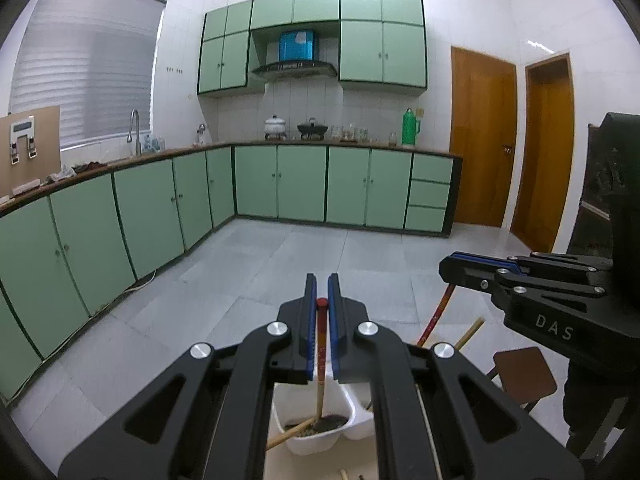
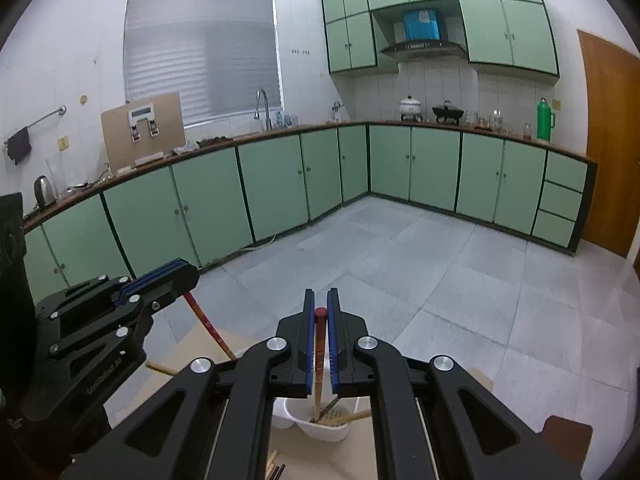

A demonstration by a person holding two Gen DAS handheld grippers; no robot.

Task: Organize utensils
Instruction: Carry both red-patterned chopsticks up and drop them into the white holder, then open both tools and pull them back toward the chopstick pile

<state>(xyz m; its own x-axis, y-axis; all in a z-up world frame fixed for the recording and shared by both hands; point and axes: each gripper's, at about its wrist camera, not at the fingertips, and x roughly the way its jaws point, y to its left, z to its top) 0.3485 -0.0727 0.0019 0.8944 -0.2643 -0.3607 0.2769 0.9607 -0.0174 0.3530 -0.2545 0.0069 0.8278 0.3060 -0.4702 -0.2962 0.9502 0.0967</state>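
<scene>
In the left wrist view, the left gripper [image 1: 322, 280] is clamped on a red-tipped chopstick [image 1: 321, 344] whose lower end stands in the white utensil holder [image 1: 320, 436] directly below, while the right gripper [image 1: 452, 266], far right, pinches a second red chopstick [image 1: 436, 312]. In the right wrist view, the right gripper [image 2: 321, 294] is closed on its red-tipped chopstick [image 2: 319, 344] above the white utensil holder [image 2: 324, 428]; the left gripper [image 2: 176, 276], at left, grips the other chopstick [image 2: 208, 324].

Both grippers, left [image 1: 322, 280] and right [image 2: 321, 294], are black with blue-lined jaws, silver screws and white "DAS" lettering.
</scene>
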